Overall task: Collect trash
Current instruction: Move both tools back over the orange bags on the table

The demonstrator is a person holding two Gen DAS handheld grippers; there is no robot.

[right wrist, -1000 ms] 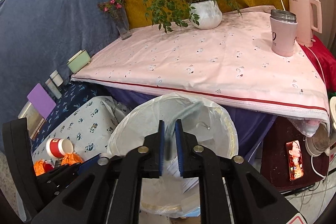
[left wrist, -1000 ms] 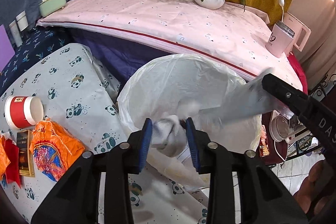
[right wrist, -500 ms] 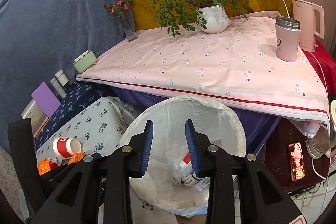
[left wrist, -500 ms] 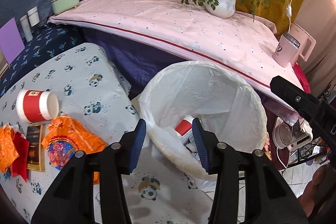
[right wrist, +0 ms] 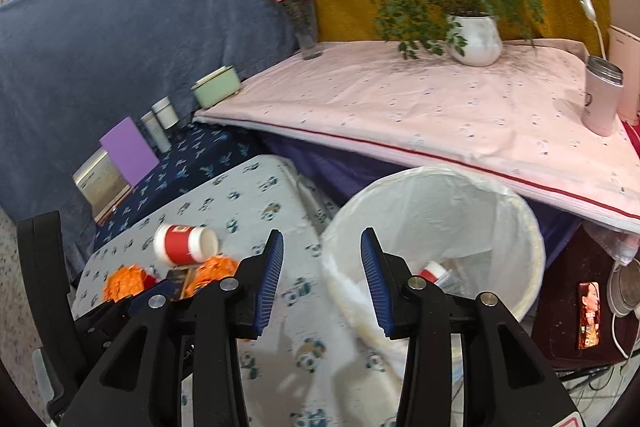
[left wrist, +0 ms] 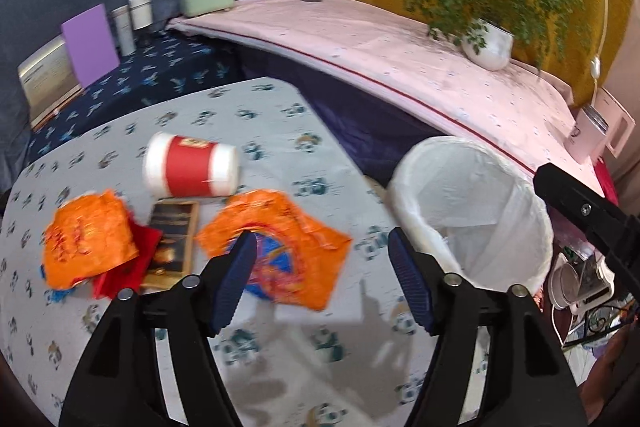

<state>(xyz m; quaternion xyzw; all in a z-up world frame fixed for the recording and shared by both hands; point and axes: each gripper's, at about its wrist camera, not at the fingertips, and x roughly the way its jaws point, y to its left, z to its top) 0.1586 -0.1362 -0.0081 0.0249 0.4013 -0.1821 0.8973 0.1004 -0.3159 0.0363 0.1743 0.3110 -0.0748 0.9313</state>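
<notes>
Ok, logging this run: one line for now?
left gripper: open, over orange wrapper | right gripper: open, empty | bin: holds cup

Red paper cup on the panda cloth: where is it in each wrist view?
Left wrist: red paper cup lies on its side, upper left of centre, above the orange wrappers.
Right wrist: same cup, small, lower left.
Shared landmark: white-lined bin, right of the cup.
</notes>
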